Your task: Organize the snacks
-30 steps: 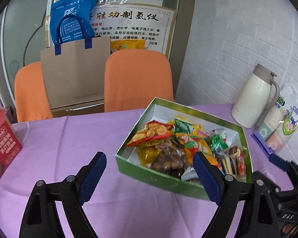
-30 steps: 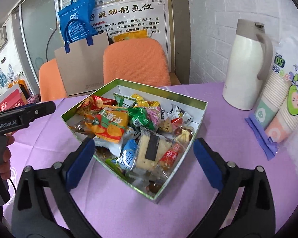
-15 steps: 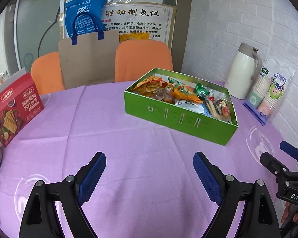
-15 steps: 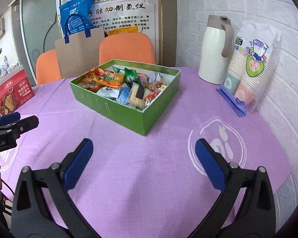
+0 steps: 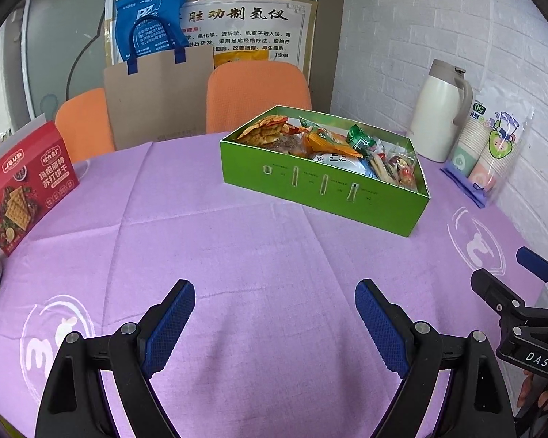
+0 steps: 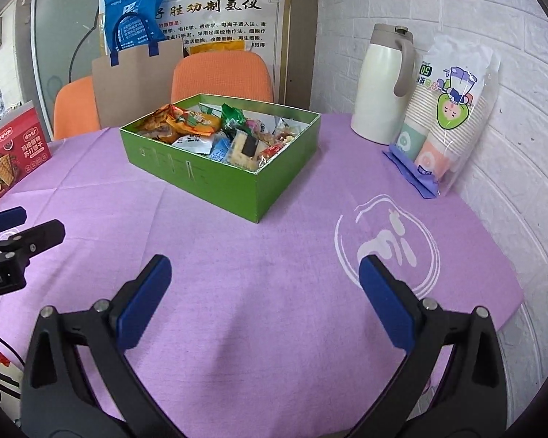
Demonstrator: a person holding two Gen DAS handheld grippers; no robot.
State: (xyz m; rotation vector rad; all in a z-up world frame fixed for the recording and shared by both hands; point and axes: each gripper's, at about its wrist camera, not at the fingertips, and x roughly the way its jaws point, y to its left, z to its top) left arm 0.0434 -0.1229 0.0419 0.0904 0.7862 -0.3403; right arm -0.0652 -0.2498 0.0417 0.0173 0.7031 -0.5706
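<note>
A green box (image 5: 321,186) full of wrapped snacks (image 5: 328,142) sits on the purple tablecloth toward the back right. It also shows in the right wrist view (image 6: 215,179), with the snacks (image 6: 219,135) inside. My left gripper (image 5: 276,323) is open and empty, low over the cloth well in front of the box. My right gripper (image 6: 265,301) is open and empty, also near the table's front. Each gripper shows in the other's view, the right one (image 5: 529,314) and the left one (image 6: 14,241).
A red cracker box (image 5: 22,186) stands at the left edge. A white thermos (image 6: 383,84) and a pack of paper cups (image 6: 449,116) stand against the brick wall at right. Two orange chairs (image 5: 255,95) and a paper bag (image 5: 157,95) are behind the table.
Both grippers have pulled back from above the green box toward the table's front and lowered. The box now looks farther away. Both stayed open.
</note>
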